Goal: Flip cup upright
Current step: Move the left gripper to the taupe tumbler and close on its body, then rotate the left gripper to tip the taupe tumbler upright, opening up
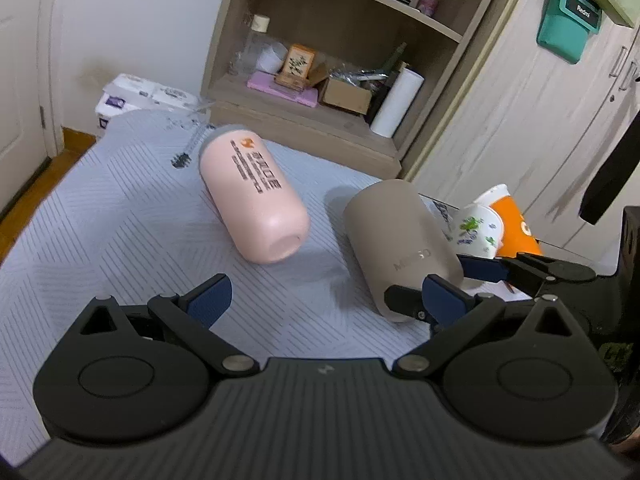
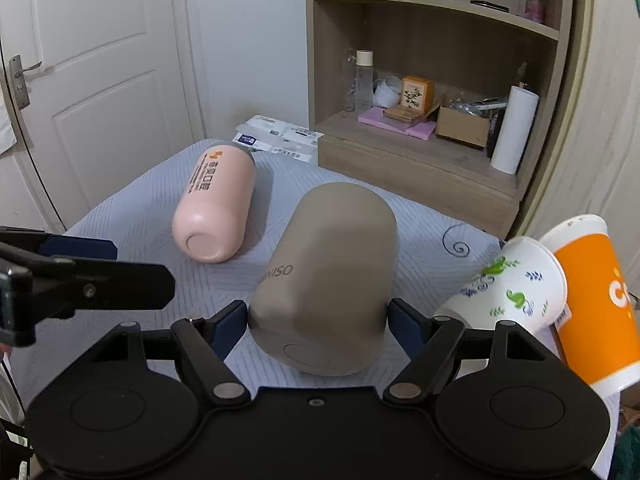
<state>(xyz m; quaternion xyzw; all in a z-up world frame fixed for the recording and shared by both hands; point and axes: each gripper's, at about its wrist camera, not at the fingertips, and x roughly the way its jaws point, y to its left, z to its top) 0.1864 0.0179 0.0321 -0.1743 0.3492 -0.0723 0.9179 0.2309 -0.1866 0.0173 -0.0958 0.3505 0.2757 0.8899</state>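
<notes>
A taupe cup (image 2: 328, 276) marked MINISO lies on its side on the grey patterned cloth (image 2: 132, 216), its base toward me. My right gripper (image 2: 316, 322) has its blue pads on both sides of the cup near the base, closed on it. The cup also shows in the left wrist view (image 1: 396, 240), with the right gripper's fingers (image 1: 480, 270) around it. A pink bottle (image 1: 252, 196) lies on its side to the left; it also shows in the right wrist view (image 2: 216, 204). My left gripper (image 1: 328, 300) is open and empty, hovering in front of the two.
Two paper cups, a white floral one (image 2: 508, 284) and an orange one (image 2: 596, 304), lie tipped at the right edge of the cloth. A wooden shelf unit (image 2: 432, 80) with boxes and a paper roll stands behind. A white door (image 2: 92, 80) is on the left.
</notes>
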